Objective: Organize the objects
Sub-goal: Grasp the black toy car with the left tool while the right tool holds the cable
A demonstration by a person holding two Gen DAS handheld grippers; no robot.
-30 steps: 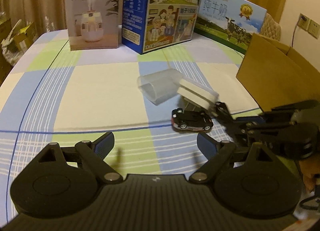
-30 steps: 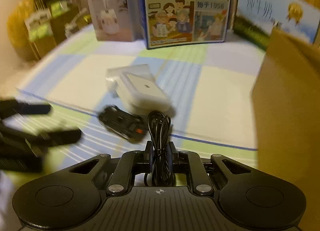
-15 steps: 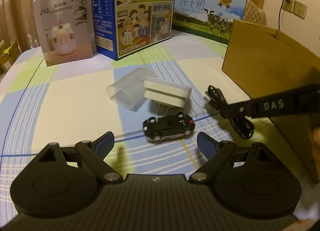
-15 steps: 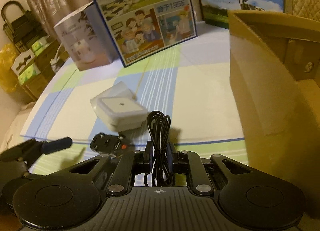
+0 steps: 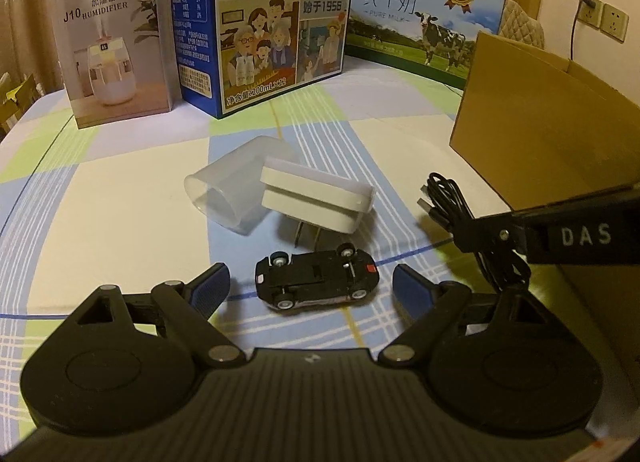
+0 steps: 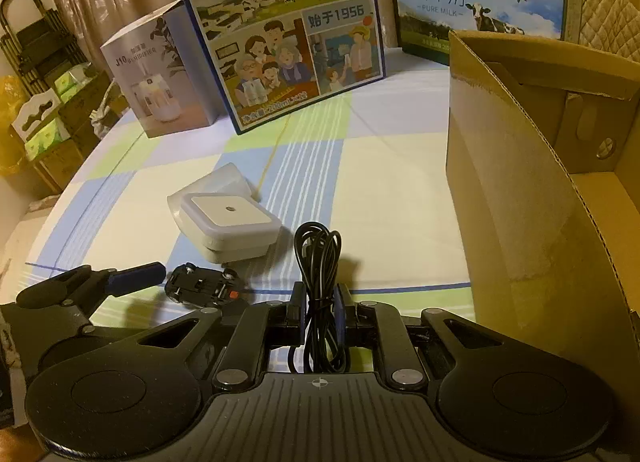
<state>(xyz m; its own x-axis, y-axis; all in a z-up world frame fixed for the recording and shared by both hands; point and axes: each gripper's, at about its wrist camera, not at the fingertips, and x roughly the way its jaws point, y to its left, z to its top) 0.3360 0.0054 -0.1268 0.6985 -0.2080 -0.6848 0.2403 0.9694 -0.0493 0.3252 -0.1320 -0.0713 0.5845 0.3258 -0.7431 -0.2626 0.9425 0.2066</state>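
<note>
A black toy car (image 5: pixel 316 280) lies on its side on the checked tablecloth, between the fingers of my open left gripper (image 5: pixel 312 288); it also shows in the right wrist view (image 6: pixel 204 288). My right gripper (image 6: pixel 318 310) is shut on a coiled black cable (image 6: pixel 318 258), held above the table beside the open cardboard box (image 6: pixel 520 201); the cable shows at the right in the left wrist view (image 5: pixel 460 201). A white plug adapter (image 5: pixel 316 199) lies against a clear plastic cup (image 5: pixel 236 185) on its side, behind the car.
A humidifier box (image 5: pixel 116 57), a blue milk carton (image 5: pixel 276 25) and a pure-milk box (image 5: pixel 424 21) stand along the table's far side. The cardboard box (image 5: pixel 540 133) stands at the right. Shelves with goods (image 6: pixel 44 93) are off the table's left.
My left gripper has moved closer to the toy car, which now lies between its fingers. My right gripper has lifted the cable and moved it toward the cardboard box.
</note>
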